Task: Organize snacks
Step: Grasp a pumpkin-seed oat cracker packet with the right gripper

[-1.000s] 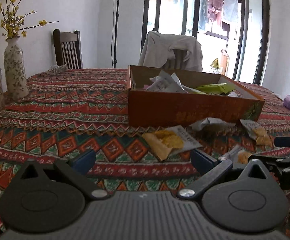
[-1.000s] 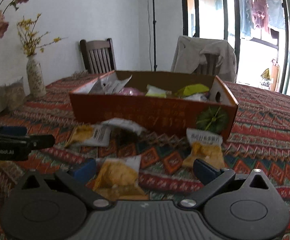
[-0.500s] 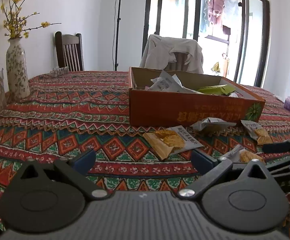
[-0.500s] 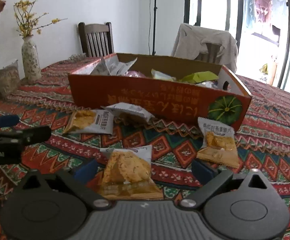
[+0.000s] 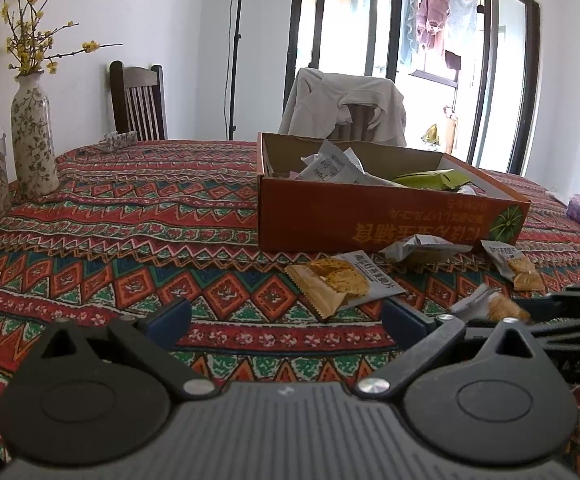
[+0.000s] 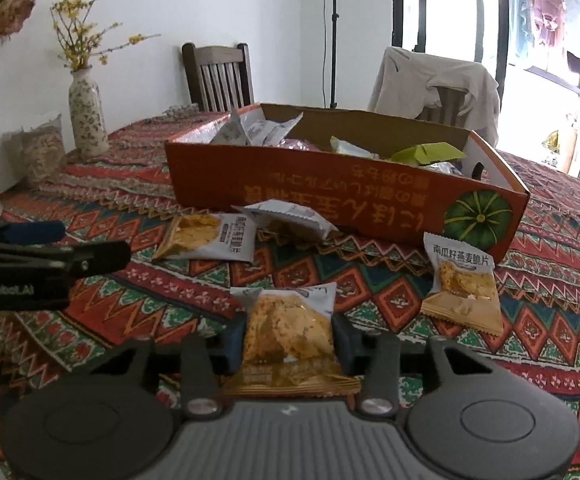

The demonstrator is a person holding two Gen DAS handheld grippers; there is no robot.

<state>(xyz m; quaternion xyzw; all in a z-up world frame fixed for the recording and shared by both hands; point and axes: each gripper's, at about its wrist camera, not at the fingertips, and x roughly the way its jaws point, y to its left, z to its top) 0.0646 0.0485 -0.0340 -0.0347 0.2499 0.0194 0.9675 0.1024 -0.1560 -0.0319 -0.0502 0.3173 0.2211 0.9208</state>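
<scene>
Right wrist view: right gripper [image 6: 288,350] is closing around a snack packet [image 6: 288,328] near the table's front edge. Approx. three packets are left outside the box [image 6: 369,208]; several are inside already.

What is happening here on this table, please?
A person is tidying snack packets into the orange cardboard box. The right tongs are closing around one crisp packet, whose sides sit between the blue pads. The left tongs are open, with nothing between them. Three more packets lie on the patterned tablecloth before the box, which already holds several.
</scene>
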